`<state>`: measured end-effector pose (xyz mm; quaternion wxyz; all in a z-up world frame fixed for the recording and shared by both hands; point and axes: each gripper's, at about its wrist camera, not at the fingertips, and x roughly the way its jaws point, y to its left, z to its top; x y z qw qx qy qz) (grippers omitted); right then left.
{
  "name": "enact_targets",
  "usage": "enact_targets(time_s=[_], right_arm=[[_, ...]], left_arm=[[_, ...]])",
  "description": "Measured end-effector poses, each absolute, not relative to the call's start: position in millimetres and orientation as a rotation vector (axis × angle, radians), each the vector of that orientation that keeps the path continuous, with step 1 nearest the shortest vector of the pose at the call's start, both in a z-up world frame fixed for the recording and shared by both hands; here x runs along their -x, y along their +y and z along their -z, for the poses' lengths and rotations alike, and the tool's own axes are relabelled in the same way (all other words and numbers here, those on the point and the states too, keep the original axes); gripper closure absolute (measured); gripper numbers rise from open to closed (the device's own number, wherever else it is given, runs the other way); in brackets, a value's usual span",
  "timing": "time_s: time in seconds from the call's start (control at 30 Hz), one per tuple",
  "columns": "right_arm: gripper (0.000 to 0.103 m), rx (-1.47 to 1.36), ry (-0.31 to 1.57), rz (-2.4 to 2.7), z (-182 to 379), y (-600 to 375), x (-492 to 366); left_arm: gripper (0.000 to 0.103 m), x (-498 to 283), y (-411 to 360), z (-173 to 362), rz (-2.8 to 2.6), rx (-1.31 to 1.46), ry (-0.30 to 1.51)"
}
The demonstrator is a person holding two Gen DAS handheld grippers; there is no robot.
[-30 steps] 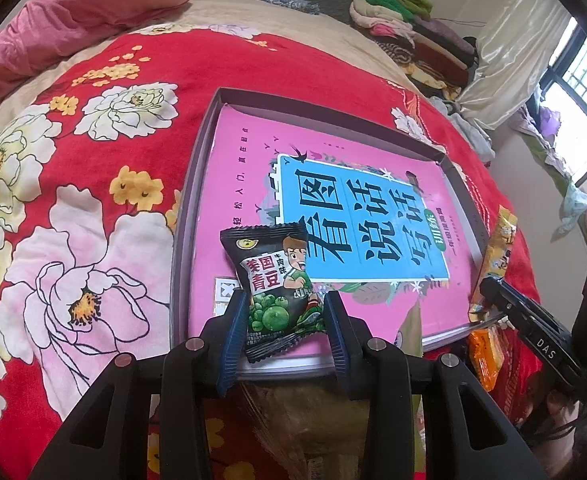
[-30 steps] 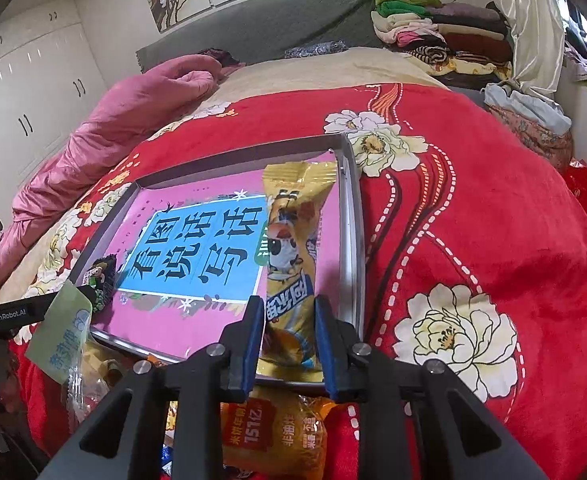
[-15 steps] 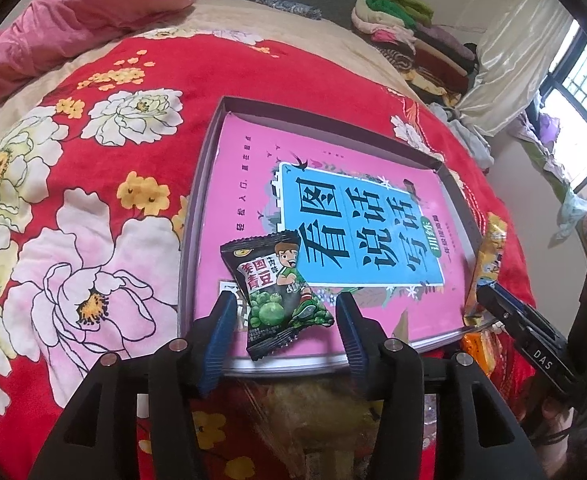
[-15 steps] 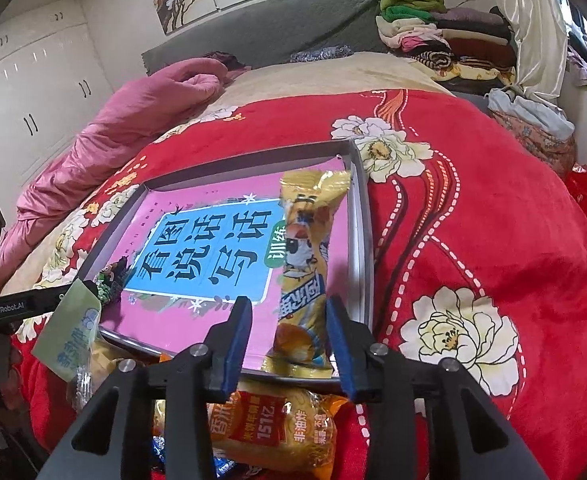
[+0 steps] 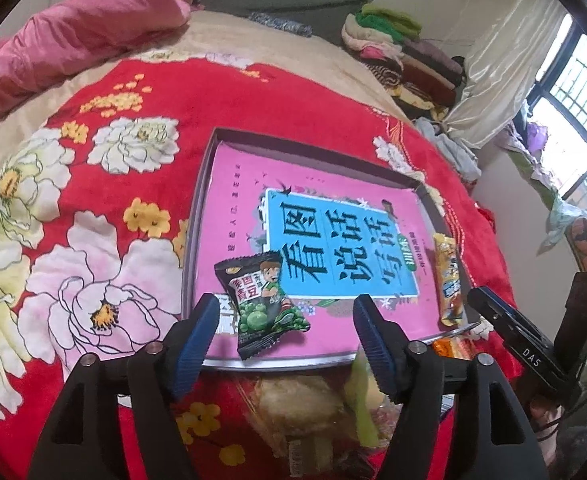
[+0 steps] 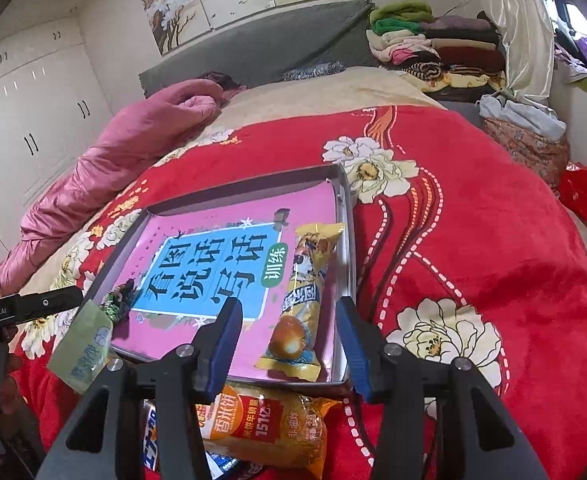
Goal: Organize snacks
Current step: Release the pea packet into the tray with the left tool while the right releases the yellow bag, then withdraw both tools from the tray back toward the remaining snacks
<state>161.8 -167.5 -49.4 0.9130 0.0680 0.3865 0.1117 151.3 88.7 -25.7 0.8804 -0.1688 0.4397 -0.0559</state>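
Observation:
A shallow grey box [image 5: 197, 216] [image 6: 345, 216] with a pink and blue printed bottom lies on the red flowered bedspread. A black packet of green peas [image 5: 263, 300] rests in its near left corner. My left gripper [image 5: 283, 340] hovers just above and behind the packet, jaws opening, pads clear of it. A long yellow snack packet [image 6: 305, 300] lies along the box's right side. My right gripper [image 6: 289, 338] straddles its near end, jaws opening, pads not touching. The pea packet [image 6: 119, 304] and the yellow packet [image 5: 447, 280] show in the opposite views too.
More snack packets [image 6: 269, 432] [image 5: 305, 412] are heaped on the bedspread below the box's near edge. A pale green packet [image 6: 85, 348] leans by the left gripper. A pink quilt [image 6: 125, 152] and folded clothes [image 6: 433, 48] lie at the far end of the bed.
Both grippers went from shut on their packets to open. The pea packet and the yellow packet now lie free in the box. The left gripper has lifted a little.

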Motion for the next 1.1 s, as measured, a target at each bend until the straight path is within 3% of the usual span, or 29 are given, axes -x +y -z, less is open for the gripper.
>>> enact_targets(time_s=[0.13, 1.1], right_arm=[[0.053, -0.142, 0.785, -0.239, 43.0, -166.7, -155.8], [0.044, -0.105, 0.723, -0.283, 16.7, -149.5, -121.3]], left_arm=[[0.026, -145.8, 87.6, 15.0, 0.133, 0.34, 0.879], [0.025, -107.8, 104.6, -9.4, 0.116, 0.246, 0.838]])
